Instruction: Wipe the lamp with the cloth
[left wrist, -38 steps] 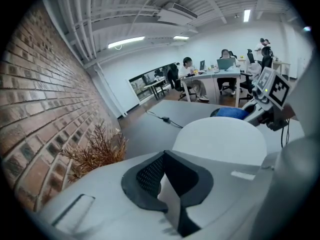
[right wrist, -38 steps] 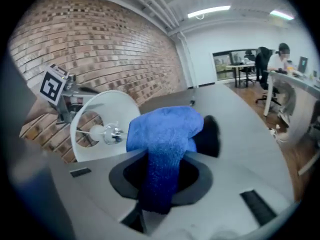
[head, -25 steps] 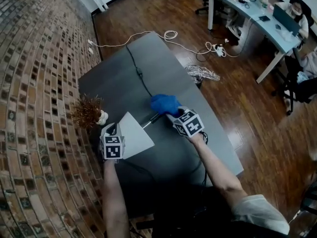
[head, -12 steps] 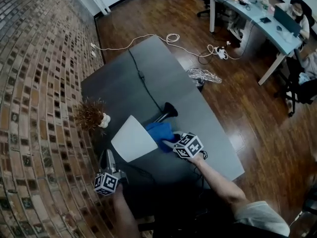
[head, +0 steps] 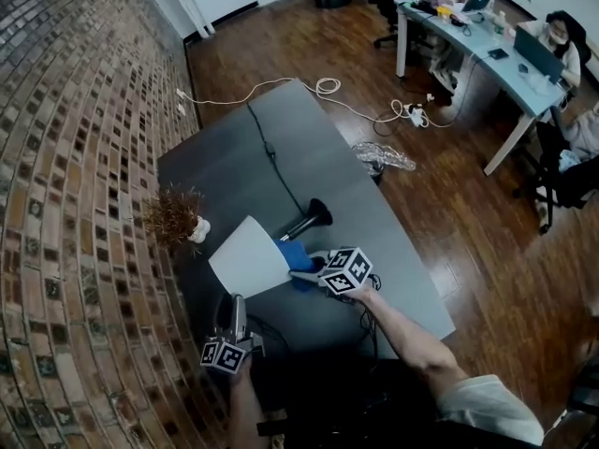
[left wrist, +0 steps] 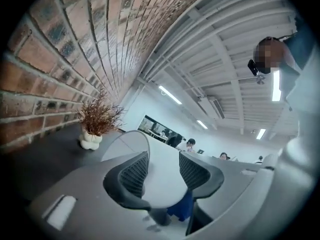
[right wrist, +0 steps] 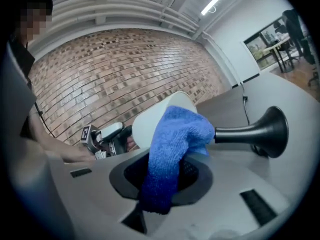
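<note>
Head view: two forearms reach up from the bottom edge over the grey table (head: pixel 234 162). The right arm stretches diagonally up-left. Its right gripper (head: pixel 305 273) lies level, pointing at the one lamp (head: pixel 245 258), which lies on its side with the white shade toward the person and the black base farther away. The one blue cloth (head: pixel 294 253) sits against the stem just beside the shade. The left arm is short in frame, and its left gripper (head: pixel 236 309) points away from the person, apart from the shade, near the table's near edge. One dried plant (head: pixel 176 215) stands by the brick wall (head: pixel 75 157).

Left gripper view: the two jaws stand apart, having just been opening. They press on nothing. The shade shows through the gap, beyond them, with a bit of blue cloth lower down. The plant stands left.

Right gripper view: the jaws are clamped on the cloth, which bunches upward against the lamp's stem where it meets the shade. The flared base lies right. The other gripper shows behind, at left.
</note>
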`<control>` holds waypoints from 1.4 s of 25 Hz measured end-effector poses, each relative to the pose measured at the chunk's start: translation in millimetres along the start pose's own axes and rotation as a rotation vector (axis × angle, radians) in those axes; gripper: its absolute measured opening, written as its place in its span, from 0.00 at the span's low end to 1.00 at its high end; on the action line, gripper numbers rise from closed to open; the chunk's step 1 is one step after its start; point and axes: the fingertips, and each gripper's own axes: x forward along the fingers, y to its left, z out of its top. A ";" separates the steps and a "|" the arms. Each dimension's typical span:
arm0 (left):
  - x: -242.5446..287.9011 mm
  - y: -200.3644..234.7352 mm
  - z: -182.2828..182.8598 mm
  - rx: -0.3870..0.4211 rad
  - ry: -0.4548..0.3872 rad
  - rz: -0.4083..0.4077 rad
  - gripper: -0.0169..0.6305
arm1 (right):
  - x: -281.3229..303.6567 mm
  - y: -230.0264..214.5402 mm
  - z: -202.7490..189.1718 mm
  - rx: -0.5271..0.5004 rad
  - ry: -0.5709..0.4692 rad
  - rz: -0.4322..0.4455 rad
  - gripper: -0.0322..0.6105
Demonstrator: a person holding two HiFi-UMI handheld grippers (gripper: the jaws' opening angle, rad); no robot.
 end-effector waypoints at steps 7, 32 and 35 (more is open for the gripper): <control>-0.5 -38.3 8.9 -0.174 -0.085 -0.103 0.27 | -30.5 4.6 -2.7 0.037 0.007 0.112 0.17; -23.5 -21.7 -9.4 -0.002 0.134 0.047 0.16 | -41.9 48.6 2.3 0.005 0.236 0.170 0.17; -11.8 -17.1 -4.4 0.015 0.124 0.051 0.16 | -37.0 38.3 16.1 0.033 0.226 0.137 0.18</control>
